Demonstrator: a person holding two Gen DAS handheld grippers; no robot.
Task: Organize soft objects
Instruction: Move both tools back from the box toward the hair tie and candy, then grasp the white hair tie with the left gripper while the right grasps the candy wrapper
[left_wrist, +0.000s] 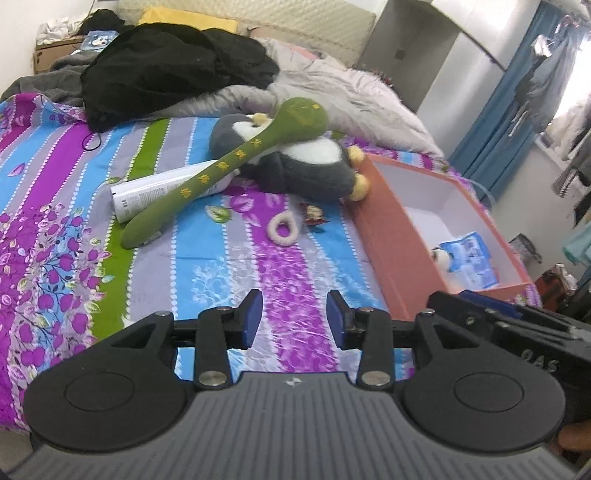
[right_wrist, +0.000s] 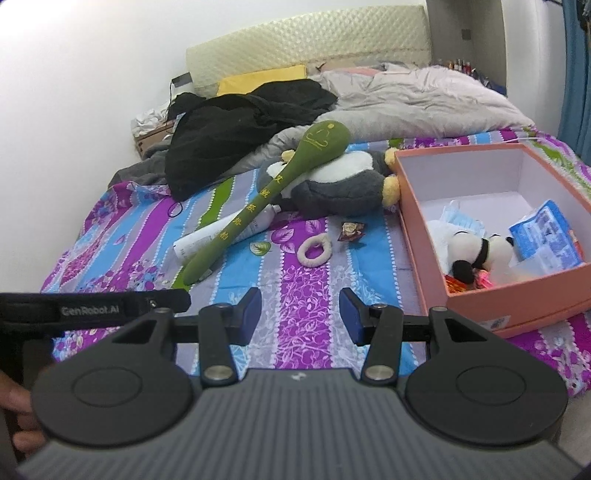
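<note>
On the bed (right_wrist: 303, 306), L to R: white tube (right_wrist: 207, 242) under green plush mallet (right_wrist: 258, 206), grey penguin plush (right_wrist: 332, 188), cream ring (right_wrist: 314, 251), pink box (right_wrist: 491, 295) w/ plush dog (right_wrist: 476, 251); left hand-held gripper (left_wrist: 294, 317) & right hand-held gripper (right_wrist: 300, 317) both part-open, empty.

Bare bedspread (right_wrist: 306, 325) near bed's front edge; green plush stick (right_wrist: 258, 206), penguin (right_wrist: 332, 192), ring (right_wrist: 314, 251) crowd middle; box (right_wrist: 432, 251) blocks right edge.

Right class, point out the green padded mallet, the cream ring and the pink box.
green padded mallet (right_wrist: 258, 206), right wrist view, middle of its handle
cream ring (right_wrist: 314, 251), right wrist view, its band
pink box (right_wrist: 509, 295), right wrist view, near outer wall
</note>
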